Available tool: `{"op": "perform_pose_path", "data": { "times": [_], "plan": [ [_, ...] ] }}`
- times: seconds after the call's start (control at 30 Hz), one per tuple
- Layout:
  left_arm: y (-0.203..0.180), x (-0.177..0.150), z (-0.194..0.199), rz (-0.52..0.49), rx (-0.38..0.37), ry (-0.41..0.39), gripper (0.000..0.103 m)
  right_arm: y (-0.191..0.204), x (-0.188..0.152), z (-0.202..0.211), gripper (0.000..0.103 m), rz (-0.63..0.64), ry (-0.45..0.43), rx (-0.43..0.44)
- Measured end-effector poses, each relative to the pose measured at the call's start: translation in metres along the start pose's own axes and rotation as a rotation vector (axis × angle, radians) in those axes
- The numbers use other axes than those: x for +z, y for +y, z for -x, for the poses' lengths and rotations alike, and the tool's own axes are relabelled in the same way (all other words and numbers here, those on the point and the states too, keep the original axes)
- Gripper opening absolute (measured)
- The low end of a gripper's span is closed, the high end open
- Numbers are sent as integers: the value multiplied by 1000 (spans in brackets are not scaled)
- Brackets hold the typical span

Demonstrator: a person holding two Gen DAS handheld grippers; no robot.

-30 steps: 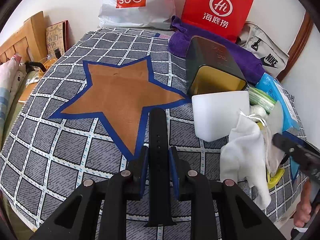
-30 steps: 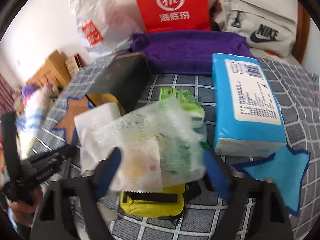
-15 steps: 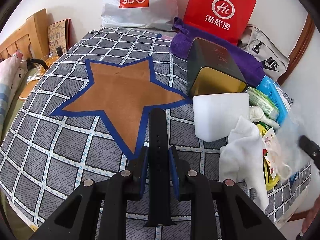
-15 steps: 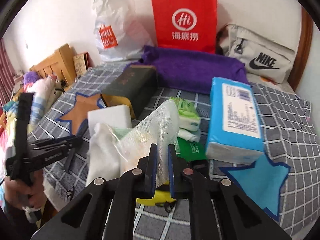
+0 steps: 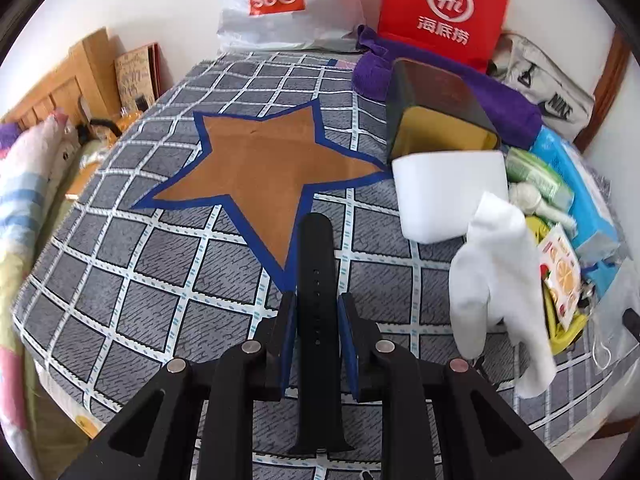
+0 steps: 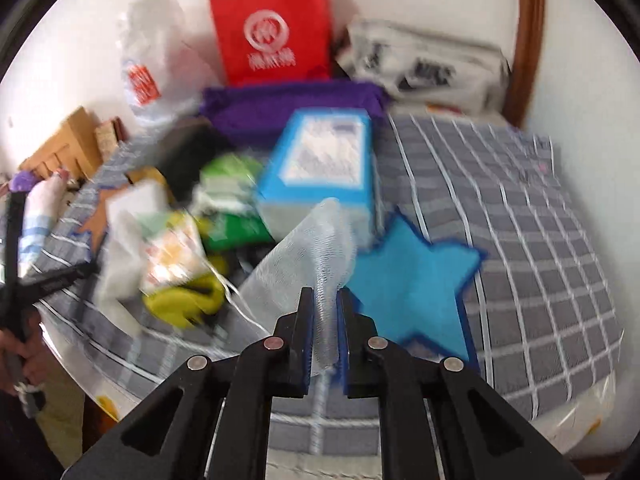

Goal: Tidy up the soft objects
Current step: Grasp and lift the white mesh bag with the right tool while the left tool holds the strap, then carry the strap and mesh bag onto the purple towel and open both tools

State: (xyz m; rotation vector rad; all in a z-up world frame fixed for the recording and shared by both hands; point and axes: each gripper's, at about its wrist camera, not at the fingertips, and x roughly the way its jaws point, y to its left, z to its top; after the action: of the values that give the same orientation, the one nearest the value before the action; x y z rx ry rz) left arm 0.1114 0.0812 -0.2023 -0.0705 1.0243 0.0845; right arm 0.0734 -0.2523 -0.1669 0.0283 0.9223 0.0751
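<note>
My left gripper [image 5: 316,300] is shut on a black watch strap [image 5: 316,248], which points at the lower tip of the brown star patch [image 5: 260,168] on the checked bedspread. My right gripper [image 6: 323,296] pinches a white mesh bag [image 6: 304,256] between its pads, and its jaws are opening slightly. It hangs just left of the blue star patch [image 6: 412,280]. The right wrist view is blurred by motion. A pile left of it holds a white glove [image 5: 496,264], a yellow pouch [image 6: 180,296], green packs and a blue tissue pack [image 6: 324,160].
A white box [image 5: 448,192] and a dark tin [image 5: 436,108] lie beside the pile. At the back stand a red paper bag [image 5: 444,8], a Miniso bag [image 5: 280,0], a purple towel [image 5: 508,100] and a Nike bag [image 5: 548,88]. A wooden headboard [image 5: 60,80] is at the left.
My right gripper closed on the mesh bag and carried it right, off the pile toward the blue star. The left gripper kept hold of the strap and barely moved.
</note>
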Motion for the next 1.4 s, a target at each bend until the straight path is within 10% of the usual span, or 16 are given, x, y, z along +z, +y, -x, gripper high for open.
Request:
{"op": "perform_pose_path", "data": {
  "times": [0.53, 0.97, 1.4],
  "plan": [
    [3, 4, 21, 64, -80, -30, 19, -11, -23, -10, 7, 7, -10, 74],
    [-8, 35, 69, 49, -151, -101, 20, -12, 24, 60, 7, 34, -168, 116],
    [-34, 119, 62, -36, -177, -141, 20, -15, 109, 39, 7, -6, -215, 138]
  ]
}}
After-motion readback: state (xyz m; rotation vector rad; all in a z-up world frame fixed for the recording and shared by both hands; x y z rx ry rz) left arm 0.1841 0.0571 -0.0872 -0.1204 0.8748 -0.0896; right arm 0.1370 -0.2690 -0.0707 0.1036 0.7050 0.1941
